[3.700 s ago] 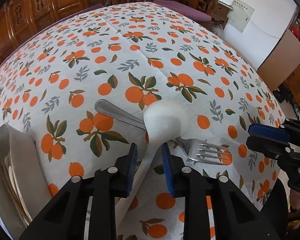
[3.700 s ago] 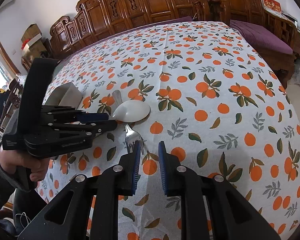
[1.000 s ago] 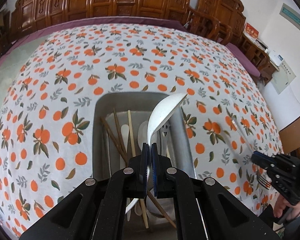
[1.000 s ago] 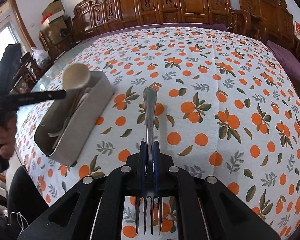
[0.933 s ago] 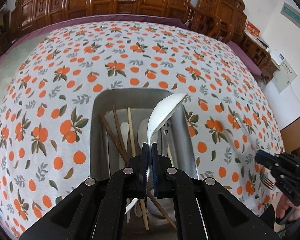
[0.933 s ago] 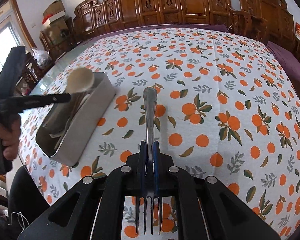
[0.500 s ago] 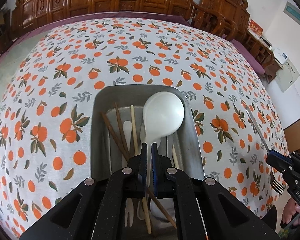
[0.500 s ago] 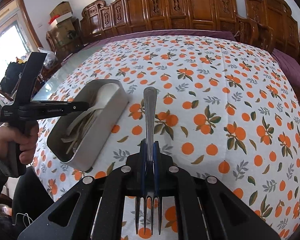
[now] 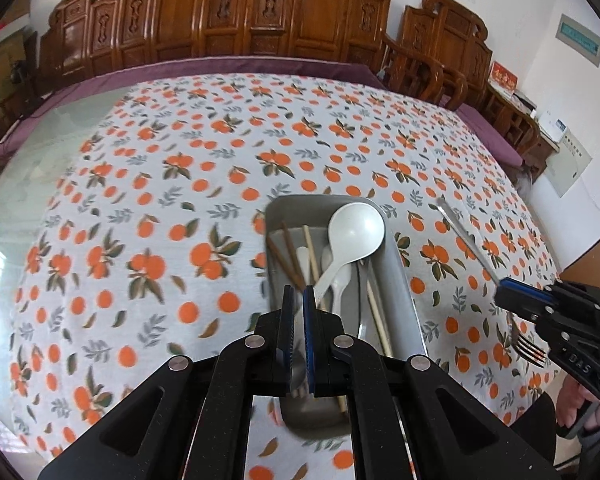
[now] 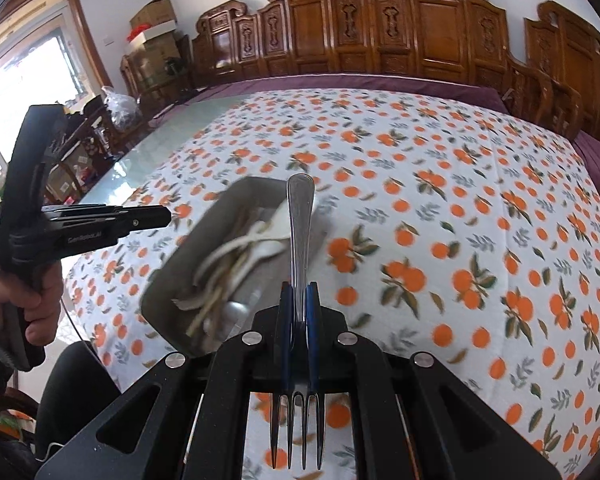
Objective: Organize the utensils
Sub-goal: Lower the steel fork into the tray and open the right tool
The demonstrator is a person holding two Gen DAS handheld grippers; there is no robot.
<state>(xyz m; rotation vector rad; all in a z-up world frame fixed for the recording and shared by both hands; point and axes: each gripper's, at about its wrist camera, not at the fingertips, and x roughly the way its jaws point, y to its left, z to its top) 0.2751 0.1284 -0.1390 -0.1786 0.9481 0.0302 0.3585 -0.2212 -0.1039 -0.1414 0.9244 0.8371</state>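
Note:
A grey metal utensil tray (image 9: 404, 280) stands on the orange-print tablecloth and holds chopsticks, small spoons and the large white spoon (image 9: 354, 234), which lies in it bowl up. My left gripper (image 9: 298, 300) hovers over the tray's left part, jaws slightly apart and empty. My right gripper (image 10: 299, 296) is shut on a steel fork (image 10: 299, 248), handle pointing forward over the tray (image 10: 180, 280), tines toward the camera. The right gripper also shows at the right of the left wrist view (image 9: 516, 294) with the fork (image 9: 466, 240).
The round table (image 9: 220, 152) is covered with an orange-print cloth. Carved wooden chairs (image 9: 260, 20) ring its far side. A glass strip (image 10: 172, 128) of bare tabletop shows at the far left. The left gripper and the hand holding it (image 10: 40, 232) are left of the tray.
The left gripper let go of the white spoon, which now lies in the tray, and shifted left. The right gripper moved the fork left, over the tray.

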